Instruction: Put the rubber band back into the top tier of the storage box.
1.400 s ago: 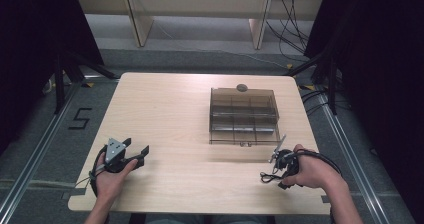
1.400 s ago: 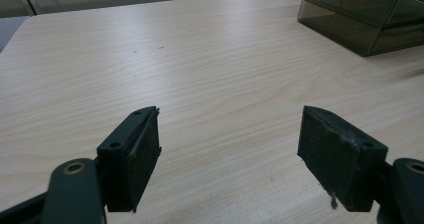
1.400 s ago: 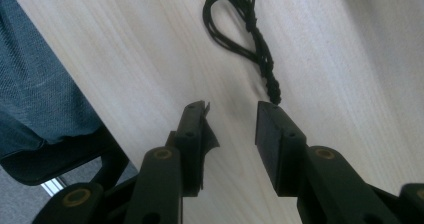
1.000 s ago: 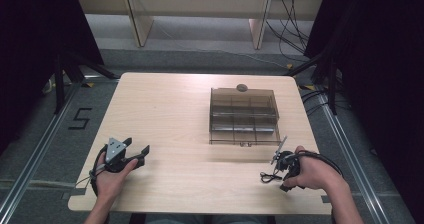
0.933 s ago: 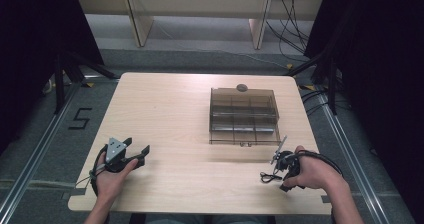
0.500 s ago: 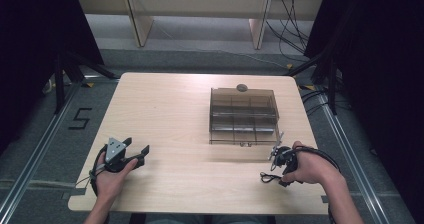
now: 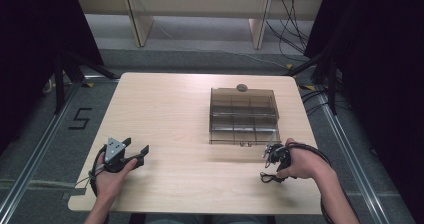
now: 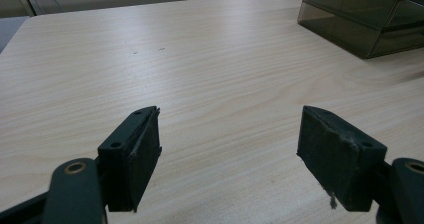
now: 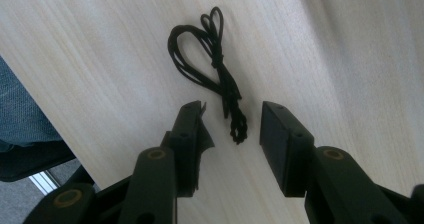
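A small bundle of black cord [image 9: 210, 59] lies on the wooden table [image 7: 170, 109] near the front right, seen as a dark tangle [image 7: 267, 177] in the high view. My right gripper [image 9: 232, 126] points down at it, open. Its jaws have just been closing a little. The cord's knotted end lies between them, and neither pad touches it. A hand holds this gripper [image 7: 274, 160] just in front of a smoky clear compartment box [image 7: 243, 116]. My left gripper [image 7: 136, 146] rests at the front left, jaws wide open [image 8: 227, 149] with bare table between them.
A small round grey object [image 7: 241, 88] sits at the far edge of the box [image 8: 365, 19]. The table's front edge is close below the cord. Dark curtains, floor rails and cables surround the table.
The right hand has shifted slightly left and down, closer over the cord. The left hand and gripper have stayed still.
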Tool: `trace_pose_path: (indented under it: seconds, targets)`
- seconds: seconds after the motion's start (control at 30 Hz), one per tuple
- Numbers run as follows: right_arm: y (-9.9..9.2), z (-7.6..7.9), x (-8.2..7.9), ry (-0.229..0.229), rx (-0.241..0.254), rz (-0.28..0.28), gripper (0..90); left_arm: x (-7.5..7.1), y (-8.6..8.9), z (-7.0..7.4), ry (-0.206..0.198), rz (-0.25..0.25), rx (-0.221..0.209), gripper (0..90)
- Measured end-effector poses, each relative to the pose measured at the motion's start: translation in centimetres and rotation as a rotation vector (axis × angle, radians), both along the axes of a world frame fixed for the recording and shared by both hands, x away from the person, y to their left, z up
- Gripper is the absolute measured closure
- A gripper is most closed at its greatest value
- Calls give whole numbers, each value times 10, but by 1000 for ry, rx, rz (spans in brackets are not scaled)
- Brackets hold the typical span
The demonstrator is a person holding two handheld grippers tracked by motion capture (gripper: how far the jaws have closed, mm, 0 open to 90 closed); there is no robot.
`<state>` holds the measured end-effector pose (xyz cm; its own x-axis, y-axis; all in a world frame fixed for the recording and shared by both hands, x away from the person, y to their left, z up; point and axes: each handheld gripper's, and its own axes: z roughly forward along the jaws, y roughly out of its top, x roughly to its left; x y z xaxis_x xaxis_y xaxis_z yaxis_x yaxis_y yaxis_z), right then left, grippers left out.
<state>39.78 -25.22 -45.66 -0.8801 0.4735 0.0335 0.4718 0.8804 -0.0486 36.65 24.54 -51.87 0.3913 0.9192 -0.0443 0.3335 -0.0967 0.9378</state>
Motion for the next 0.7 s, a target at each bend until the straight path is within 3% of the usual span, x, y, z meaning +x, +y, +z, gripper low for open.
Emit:
trace_pose_path:
  seconds: [0.23, 0.27, 0.3, 0.43, 0.5, 0.53, 0.6, 0.7]
  targets:
    - [2, -5, 2, -6, 7, 0, 628, 0, 0, 0, -2, 0, -1, 244]
    - [2, -6, 4, -5, 11, 26, 641, 0, 0, 0, -4, -5, -4, 244]
    - [3, -6, 2, -5, 4, 3, 648, 0, 0, 0, -3, -4, -3, 244]
    - [3, -7, 3, 2, 3, 9, 669, 0, 0, 0, 1, -3, 0, 244]
    - [3, -7, 5, 4, 3, 26, 687, 0, 0, 0, -1, -6, -1, 245]
    - [5, -7, 2, 5, -7, -3, 695, 0, 0, 0, -3, -6, -4, 245]
    - [5, -8, 4, 16, -4, 23, 717, 0, 1, 0, -3, -7, -2, 245]
    - [7, -7, 2, 22, -8, 7, 771, 1, 0, 0, -4, -7, -3, 247]
